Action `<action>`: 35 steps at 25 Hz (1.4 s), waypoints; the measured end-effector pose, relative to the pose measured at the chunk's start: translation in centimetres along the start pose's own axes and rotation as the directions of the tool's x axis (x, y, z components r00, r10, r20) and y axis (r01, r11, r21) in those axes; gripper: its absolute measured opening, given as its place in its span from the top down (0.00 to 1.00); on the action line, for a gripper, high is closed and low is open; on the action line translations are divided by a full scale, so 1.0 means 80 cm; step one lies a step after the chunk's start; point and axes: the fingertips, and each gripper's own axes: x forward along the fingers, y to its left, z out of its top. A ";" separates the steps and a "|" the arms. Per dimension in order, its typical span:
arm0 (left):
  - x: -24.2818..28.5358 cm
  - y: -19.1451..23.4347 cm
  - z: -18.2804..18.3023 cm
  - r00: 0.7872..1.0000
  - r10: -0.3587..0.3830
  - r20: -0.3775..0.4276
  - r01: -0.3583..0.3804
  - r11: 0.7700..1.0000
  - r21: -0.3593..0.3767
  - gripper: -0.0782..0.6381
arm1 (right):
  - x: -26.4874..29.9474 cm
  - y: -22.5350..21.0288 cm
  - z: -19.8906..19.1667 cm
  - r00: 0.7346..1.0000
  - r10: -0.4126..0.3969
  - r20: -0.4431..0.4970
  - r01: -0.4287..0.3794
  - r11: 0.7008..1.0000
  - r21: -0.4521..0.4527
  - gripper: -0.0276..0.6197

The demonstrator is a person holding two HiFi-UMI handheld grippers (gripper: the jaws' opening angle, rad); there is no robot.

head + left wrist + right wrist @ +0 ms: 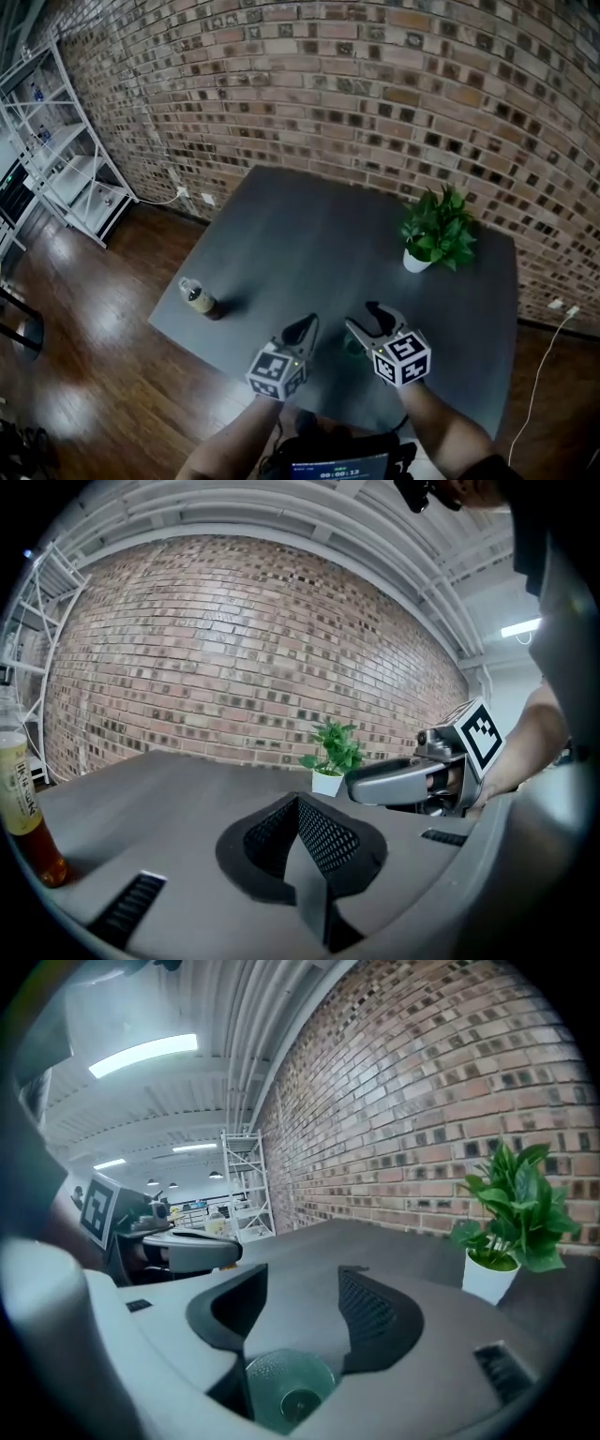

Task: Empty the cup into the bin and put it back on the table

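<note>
A small green see-through cup (289,1389) stands upright on the dark grey table (309,234) near its front edge, and looks empty. My right gripper (302,1274) is open, and the cup sits low between its spread jaws with no pad pressing on it. From the head view only a green sliver of the cup (353,346) shows under the right gripper (362,319). My left gripper (305,328) hovers just to its left, shut with nothing in it; its jaws meet at a point (298,803). No bin is in view.
A potted plant (436,230) in a white pot stands at the table's back right. A bottle of brown drink (199,300) stands near the left edge. White shelving (66,159) is against the brick wall at the left. Wooden floor surrounds the table.
</note>
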 end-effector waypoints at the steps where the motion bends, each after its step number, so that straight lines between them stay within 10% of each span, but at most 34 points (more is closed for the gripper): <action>1: -0.001 0.001 -0.006 1.000 0.003 -0.013 -0.003 1.000 -0.003 0.90 | 0.002 0.002 -0.007 1.000 0.013 -0.016 -0.013 1.000 -0.002 0.56; 23: -0.006 -0.004 -0.096 0.989 0.087 -0.123 -0.094 0.994 -0.055 0.90 | 0.008 0.016 -0.119 0.976 0.078 -0.203 -0.085 0.996 -0.025 0.24; 35: -0.011 0.010 -0.135 0.978 0.105 -0.179 -0.113 0.993 -0.034 0.90 | 0.019 0.025 -0.141 0.971 0.110 -0.212 -0.124 0.991 -0.052 0.24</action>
